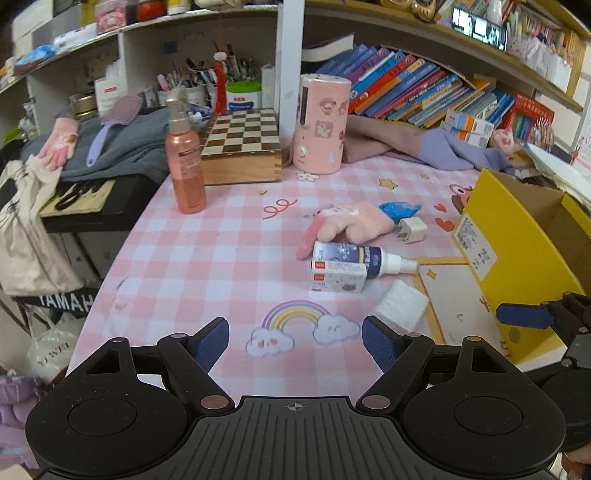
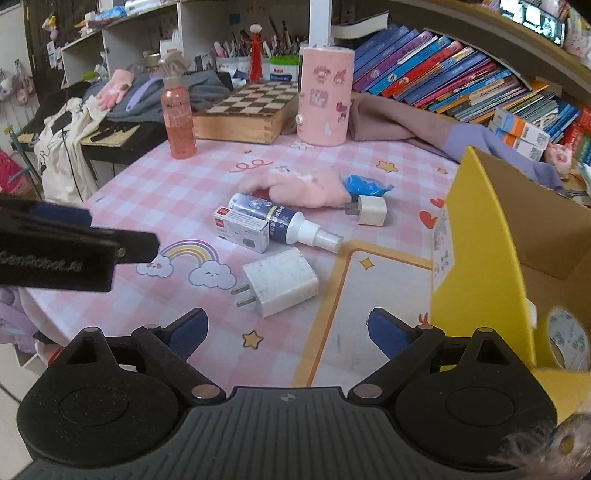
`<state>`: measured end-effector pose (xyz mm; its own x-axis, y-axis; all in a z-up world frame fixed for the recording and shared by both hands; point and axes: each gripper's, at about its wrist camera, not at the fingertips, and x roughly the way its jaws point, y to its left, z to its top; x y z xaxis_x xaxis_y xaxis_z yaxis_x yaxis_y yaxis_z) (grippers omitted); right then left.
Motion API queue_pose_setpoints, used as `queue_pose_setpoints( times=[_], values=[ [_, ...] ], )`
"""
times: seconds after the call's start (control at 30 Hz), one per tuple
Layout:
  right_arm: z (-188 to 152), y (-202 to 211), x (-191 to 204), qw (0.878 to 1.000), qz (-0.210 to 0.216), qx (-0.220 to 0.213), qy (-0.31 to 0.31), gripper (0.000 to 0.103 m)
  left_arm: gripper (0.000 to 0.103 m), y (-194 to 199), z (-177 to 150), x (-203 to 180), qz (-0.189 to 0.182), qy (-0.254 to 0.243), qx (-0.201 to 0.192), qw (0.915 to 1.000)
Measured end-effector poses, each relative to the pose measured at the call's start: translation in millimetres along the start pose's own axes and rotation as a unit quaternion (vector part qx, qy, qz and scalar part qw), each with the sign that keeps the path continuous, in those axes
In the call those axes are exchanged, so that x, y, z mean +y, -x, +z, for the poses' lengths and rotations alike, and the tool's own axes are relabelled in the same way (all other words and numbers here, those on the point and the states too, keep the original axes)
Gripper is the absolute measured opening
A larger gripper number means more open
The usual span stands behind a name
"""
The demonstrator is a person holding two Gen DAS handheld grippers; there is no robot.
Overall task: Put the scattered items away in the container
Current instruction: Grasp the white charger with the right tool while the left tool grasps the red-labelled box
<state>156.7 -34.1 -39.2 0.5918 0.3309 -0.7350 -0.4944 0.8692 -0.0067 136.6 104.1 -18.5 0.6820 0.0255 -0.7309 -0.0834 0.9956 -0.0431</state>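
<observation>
A pink checked tablecloth (image 2: 177, 192) is covering the desk, bookshelves (image 2: 443, 66) rising behind. Left of the yellow box (image 2: 476, 229), chargers (image 2: 280, 282), a spray bottle (image 2: 284, 221) and a pink plush (image 2: 299, 188) are lying. Both the left gripper (image 1: 295, 341) and the right gripper (image 2: 288, 332) are gaping wide, empty.

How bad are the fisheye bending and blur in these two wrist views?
Left wrist view: shelves bow strongly, rims soft, spray bottle sharp. Right wrist view: same bowing, white charger crisp, yellow box stretched at the edge, blurred hair at the bottom right corner.
</observation>
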Motion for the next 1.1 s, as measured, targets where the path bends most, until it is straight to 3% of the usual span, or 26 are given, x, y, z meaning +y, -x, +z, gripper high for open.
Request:
queue_pose_setpoints(
  times=[0.67, 0.8, 0.87, 0.93, 1.1],
  values=[
    [19.3, -55.1, -4.1, 0.999, 0.033, 0.026, 0.034, 0.091, 0.078, -102.2, 48.4, -21.2, -0.084, -0.017, 0.072, 0.9938],
    [21.0, -60.0, -1.2, 0.998, 0.038, 0.026, 0.045, 0.091, 0.074, -113.2, 46.7, -24.4, -0.080, -0.022, 0.085, 0.9929],
    [21.8, -61.8, -0.3, 0.998, 0.039, 0.026, 0.048, 0.090, 0.062, -116.6, 44.5, -22.3, -0.080, -0.017, 0.091, 0.9925],
    [22.5, -63.8, -0.1, 0.998, 0.041, 0.028, 0.050, 0.090, 0.057, -117.3, 43.5, -19.4, -0.076, -0.012, 0.089, 0.9930],
    [24.2, -69.9, 1.5, 0.997, 0.045, 0.033, 0.054, 0.081, 0.055, -115.9, 44.1, -15.2, -0.076, -0.008, 0.080, 0.9938]
  ],
)
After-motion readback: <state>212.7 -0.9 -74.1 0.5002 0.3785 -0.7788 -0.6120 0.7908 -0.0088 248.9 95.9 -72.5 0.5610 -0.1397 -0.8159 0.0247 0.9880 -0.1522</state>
